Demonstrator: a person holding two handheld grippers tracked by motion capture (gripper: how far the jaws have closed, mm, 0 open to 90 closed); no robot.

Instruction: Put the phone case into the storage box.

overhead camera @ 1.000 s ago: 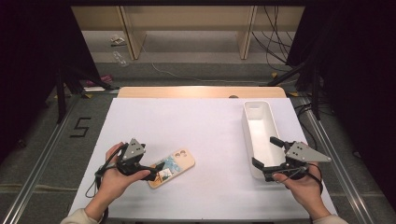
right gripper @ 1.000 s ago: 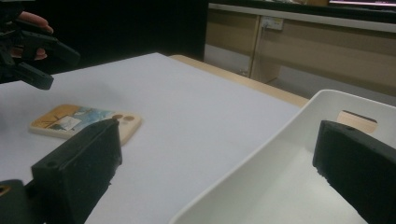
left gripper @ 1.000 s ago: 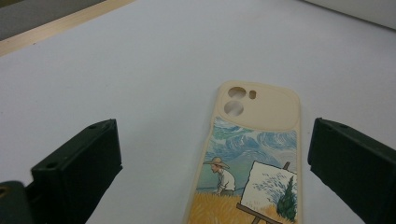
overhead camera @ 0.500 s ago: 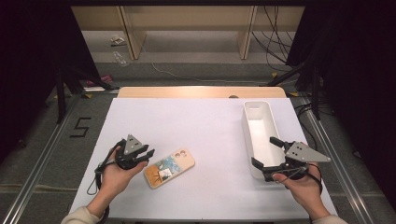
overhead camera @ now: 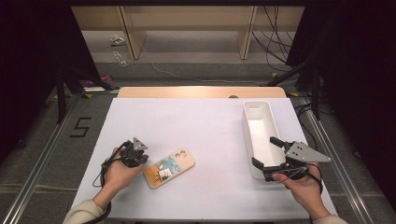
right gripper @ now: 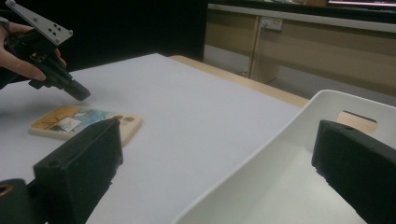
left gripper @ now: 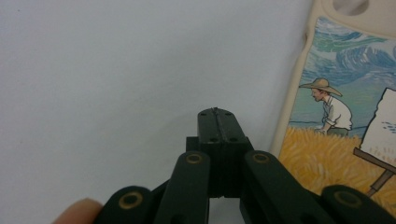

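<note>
Left gripper lower, newly shut beside unlettered phone case

We see a white rectangular table top with a pale wooden strip along its far edge. On the grey floor to the left a black numeral five is marked. Beyond the table stand light wooden shelf units, with black cables trailing down at the right and a clear plastic bottle lying on the floor.
</note>
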